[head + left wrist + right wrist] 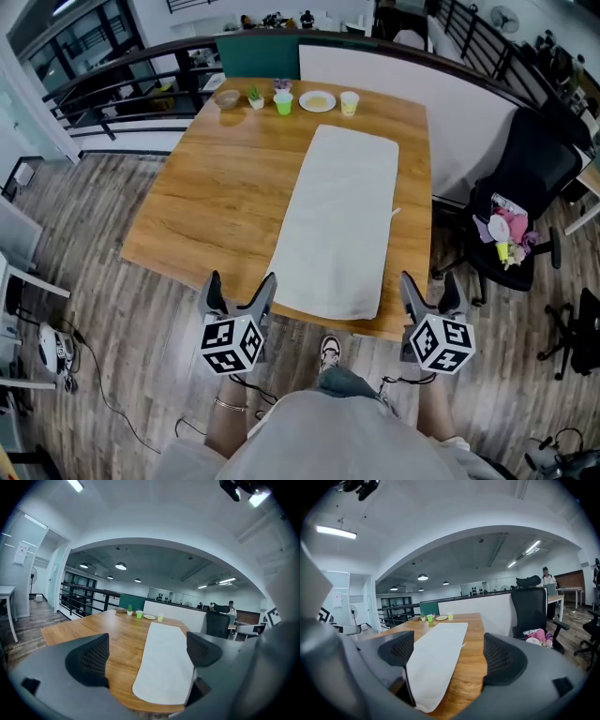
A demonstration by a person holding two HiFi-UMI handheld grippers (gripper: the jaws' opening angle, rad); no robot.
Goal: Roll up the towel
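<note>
A long white towel (340, 219) lies spread flat along the wooden table (216, 197), its near end at the front edge. The towel (164, 663) fills the space ahead of the left gripper, and the towel (436, 660) runs away from the right one. My left gripper (240, 290) hovers open just off the table's front edge, at the towel's near left corner. My right gripper (429, 288) hangs open off the front edge beyond the towel's near right corner. Nothing sits between either pair of fingers.
At the table's far end stand a green cup (283, 103), a white plate (318, 101), a yellow cup (349, 102), a small plant (255, 97) and a bowl (226, 97). A black office chair (525, 202) with bright items on its seat stands right of the table. A white partition runs behind.
</note>
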